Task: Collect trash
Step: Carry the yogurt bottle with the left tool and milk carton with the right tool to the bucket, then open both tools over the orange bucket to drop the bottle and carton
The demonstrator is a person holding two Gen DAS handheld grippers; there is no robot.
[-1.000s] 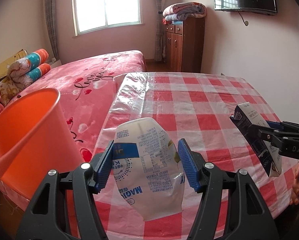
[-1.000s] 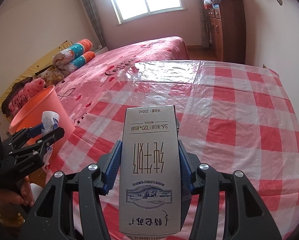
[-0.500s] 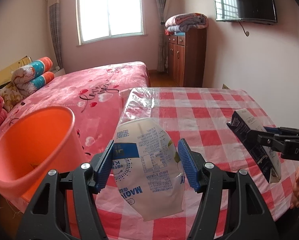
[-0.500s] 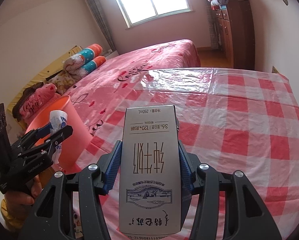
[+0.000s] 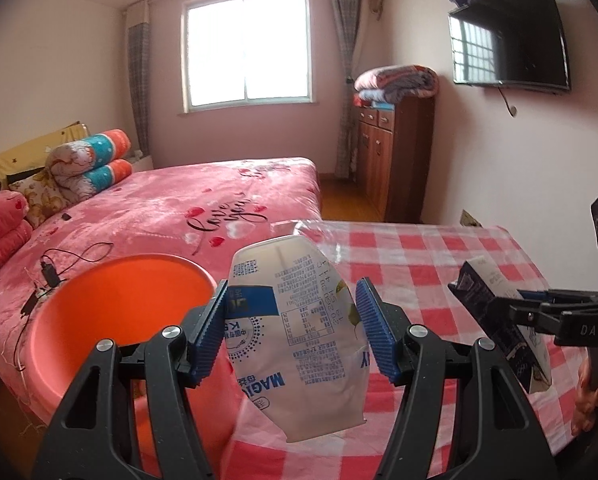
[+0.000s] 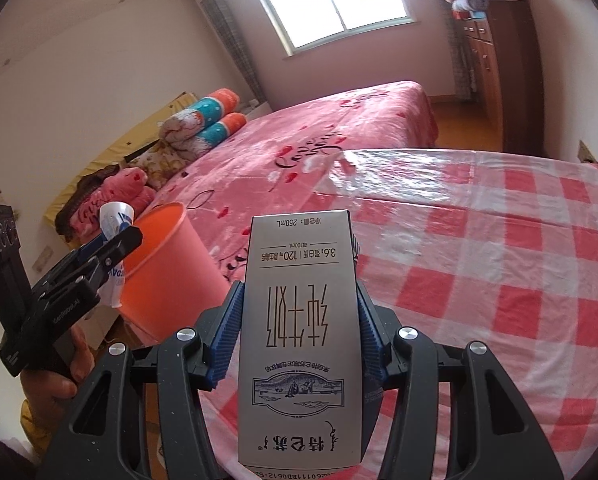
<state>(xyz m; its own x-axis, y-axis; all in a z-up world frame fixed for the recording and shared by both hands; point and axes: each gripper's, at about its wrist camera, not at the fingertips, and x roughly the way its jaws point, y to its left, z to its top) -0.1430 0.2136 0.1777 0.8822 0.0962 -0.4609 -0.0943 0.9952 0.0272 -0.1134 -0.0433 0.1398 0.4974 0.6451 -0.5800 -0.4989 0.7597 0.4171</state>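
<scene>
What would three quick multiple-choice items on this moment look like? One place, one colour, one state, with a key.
1. Where does the bin stand?
A. on the checked table
B. beside the bed, left of the table
C. on the wooden cabinet

2. What colour is the bin?
A. orange
B. blue
C. white

3. What is between the right gripper's pads?
A. nothing
B. a crumpled white pouch
C. a grey milk carton

Key:
1 B, it sits by the pink bed, off the edge of the table.
2 A, its wall and inside are orange in both views.
3 C, the grey milk carton is clamped there; the white pouch is in the left gripper.
</scene>
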